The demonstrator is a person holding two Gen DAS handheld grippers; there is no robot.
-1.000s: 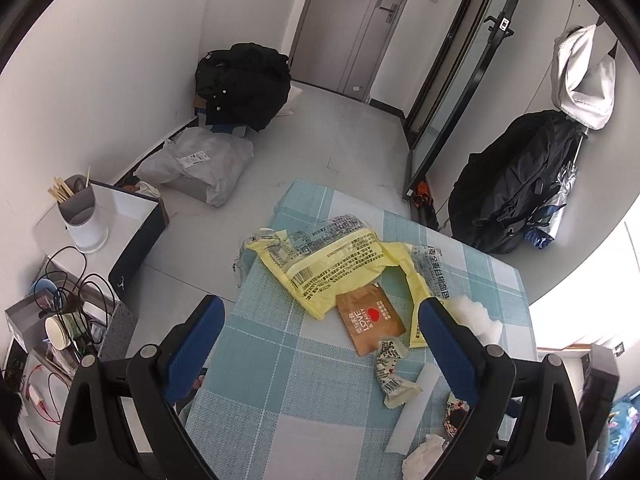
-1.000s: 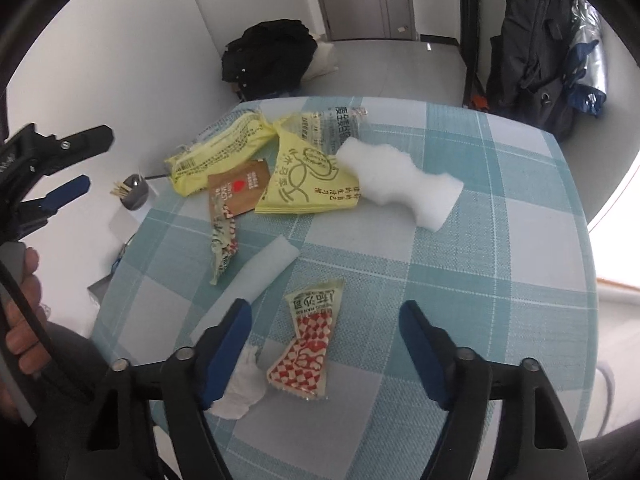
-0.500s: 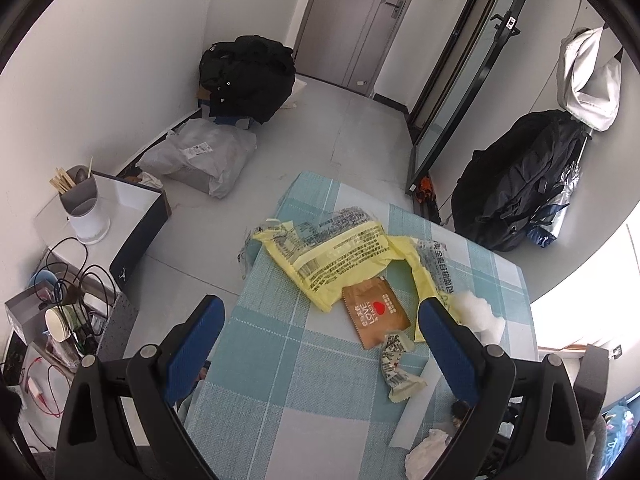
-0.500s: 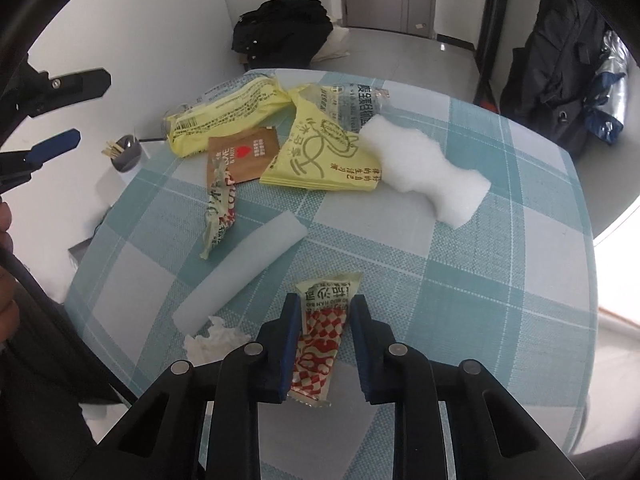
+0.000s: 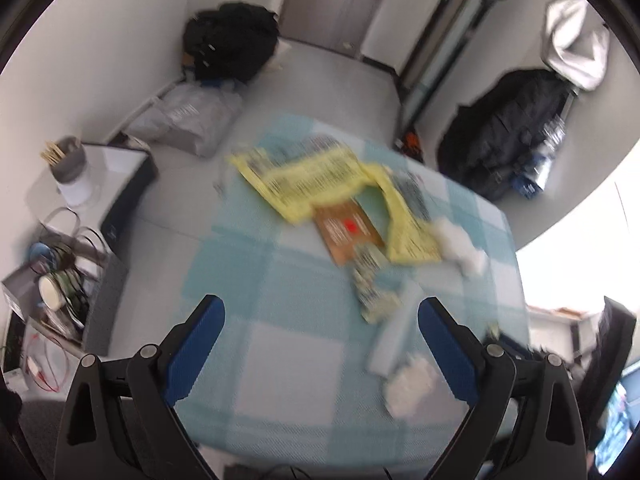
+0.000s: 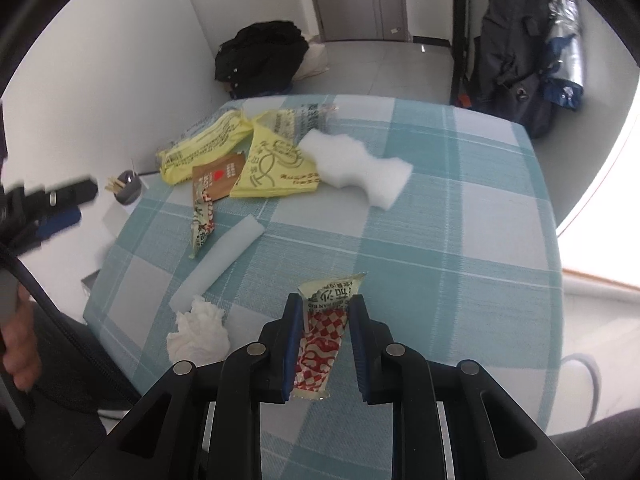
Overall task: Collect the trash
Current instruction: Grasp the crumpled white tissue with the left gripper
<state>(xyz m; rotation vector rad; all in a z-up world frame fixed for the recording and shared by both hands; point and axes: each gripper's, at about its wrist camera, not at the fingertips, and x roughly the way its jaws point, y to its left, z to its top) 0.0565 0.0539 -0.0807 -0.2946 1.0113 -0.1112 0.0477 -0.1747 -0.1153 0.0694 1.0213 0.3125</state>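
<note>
Right gripper (image 6: pixel 325 310): jaws nearly closed, pads clamping a red-checked snack wrapper (image 6: pixel 322 336) above the checked tablecloth (image 6: pixel 460 216). Left gripper (image 5: pixel 320 320): jaws wide apart, holding nothing. Beyond: crumpled tissue (image 6: pixel 199 336), foam strip (image 6: pixel 218 254), yellow bags (image 6: pixel 276 160), white foam block (image 6: pixel 356 166).

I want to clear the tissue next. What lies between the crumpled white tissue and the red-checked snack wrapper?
Right wrist view: only bare teal-checked tablecloth lies between the crumpled white tissue and the red-checked snack wrapper, which the right gripper holds.
</note>
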